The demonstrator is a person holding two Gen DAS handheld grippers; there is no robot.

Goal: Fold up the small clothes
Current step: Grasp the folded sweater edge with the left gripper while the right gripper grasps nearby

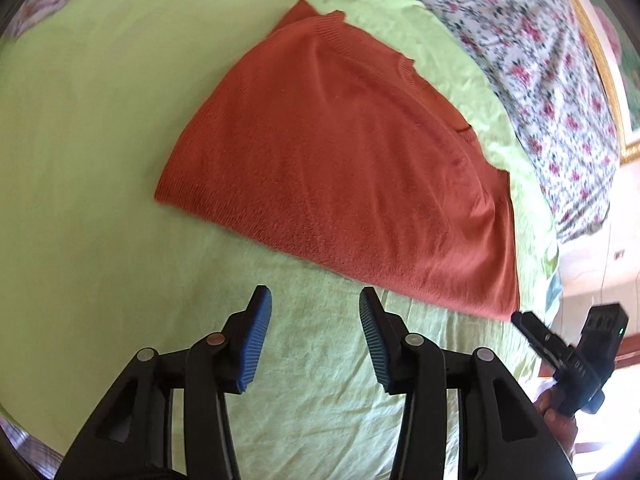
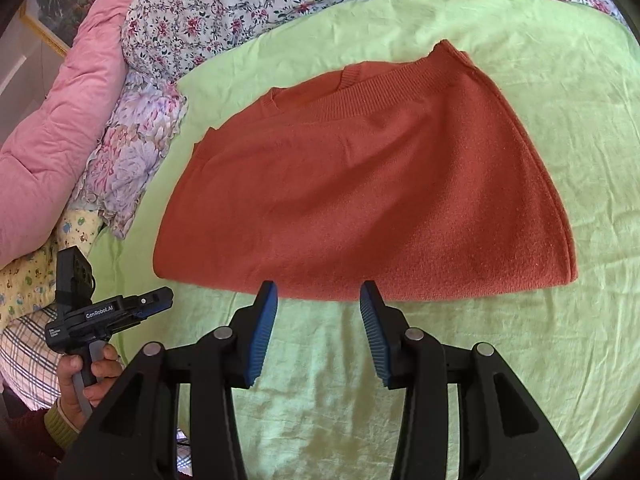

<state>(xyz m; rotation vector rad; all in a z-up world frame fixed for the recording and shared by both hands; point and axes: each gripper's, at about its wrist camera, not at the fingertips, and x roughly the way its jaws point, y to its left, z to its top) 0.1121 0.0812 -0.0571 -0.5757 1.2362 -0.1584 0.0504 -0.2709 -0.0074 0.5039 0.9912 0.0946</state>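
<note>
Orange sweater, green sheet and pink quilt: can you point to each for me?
Orange sweater (image 2: 360, 200): right wrist view, middle of its folded body.
Green sheet (image 1: 100, 140): left wrist view, bare stretch left of the sweater.
Pink quilt (image 2: 60, 128): right wrist view, its puffy middle.

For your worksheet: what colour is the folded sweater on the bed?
Rust orange sweater, clearest in the right wrist view.

One folded rust sweater (image 2: 360, 192), one green sheet (image 2: 580, 100), two hand-held grippers: left (image 1: 316, 304), right (image 2: 319, 298).
</note>
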